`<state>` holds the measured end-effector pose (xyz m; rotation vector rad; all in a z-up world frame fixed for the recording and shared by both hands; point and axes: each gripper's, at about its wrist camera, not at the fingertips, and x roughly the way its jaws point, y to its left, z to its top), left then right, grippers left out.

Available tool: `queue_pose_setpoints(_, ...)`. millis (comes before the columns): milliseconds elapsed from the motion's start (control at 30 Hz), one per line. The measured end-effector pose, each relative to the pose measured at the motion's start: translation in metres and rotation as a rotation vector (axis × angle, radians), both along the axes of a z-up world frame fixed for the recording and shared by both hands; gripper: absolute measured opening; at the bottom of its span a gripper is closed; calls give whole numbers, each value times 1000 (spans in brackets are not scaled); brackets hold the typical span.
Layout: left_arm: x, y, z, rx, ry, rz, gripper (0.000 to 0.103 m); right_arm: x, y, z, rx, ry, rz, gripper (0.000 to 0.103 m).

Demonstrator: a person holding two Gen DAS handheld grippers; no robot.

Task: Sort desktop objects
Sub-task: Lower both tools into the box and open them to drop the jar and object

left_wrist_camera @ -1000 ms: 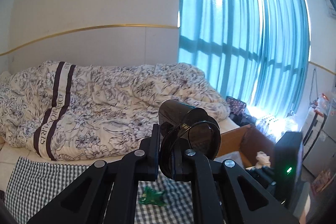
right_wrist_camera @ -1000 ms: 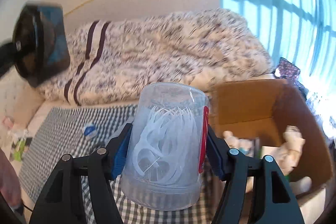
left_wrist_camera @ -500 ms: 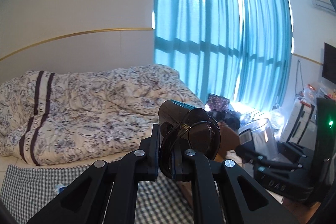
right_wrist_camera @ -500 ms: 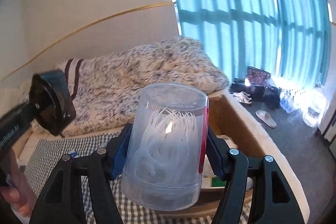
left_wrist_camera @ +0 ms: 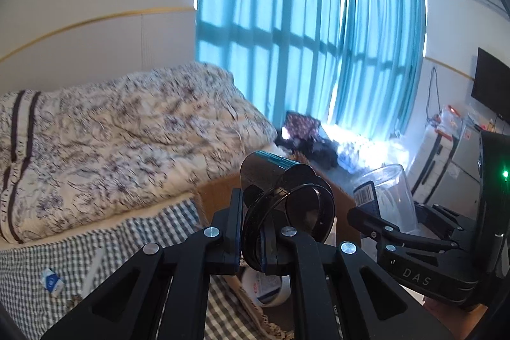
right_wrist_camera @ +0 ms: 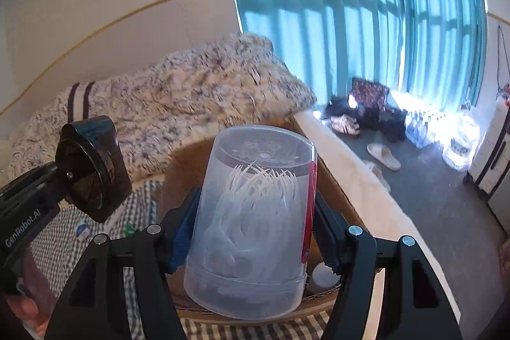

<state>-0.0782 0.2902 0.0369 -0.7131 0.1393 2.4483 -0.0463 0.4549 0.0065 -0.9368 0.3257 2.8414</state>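
Left gripper pinches one black glossy case; right gripper clamps one clear floss-pick jar, both over one cardboard box. Box holds a white tub, probably tape. One blue-white packet on the checked cloth.

Light: daylight glares at you through the teal curtains.
Blur: quilt smeared.
Edges: fisheye-bent, dark corners.

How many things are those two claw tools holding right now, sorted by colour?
Black: 1, the glossy black container in the left gripper.
Clear: 1, the clear plastic tub of white floss picks in the right gripper.
Total: 2.
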Motion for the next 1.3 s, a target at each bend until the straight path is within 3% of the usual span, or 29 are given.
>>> queue_pose_setpoints(600, -48, 55, -76, -110, -209, -82, 8, -33, 27, -52, -3, -143, -18, 65)
queue_pose_setpoints(667, -50, 59, -81, -123, -223, -85, 11, -31, 29, -50, -4, -122, -34, 65)
queue_pose_setpoints(733, -51, 61, -84, -134, -233, -83, 21, -27, 30, -43, 5, -90, -50, 69)
queue_pose_setpoints(867, -49, 57, -77, -119, -206, -67, 54, -17, 31, -24, 24, -5, -77, 71)
queue_pose_setpoints(900, -47, 56, -73, -110, -193, -68, 57, -14, 32, -21, 24, 13, -84, 71)
queue_pose_setpoints(1300, -27, 38, -33, -75, -108, -62, 61, 15, 31, 8, 13, 166, -146, 83)
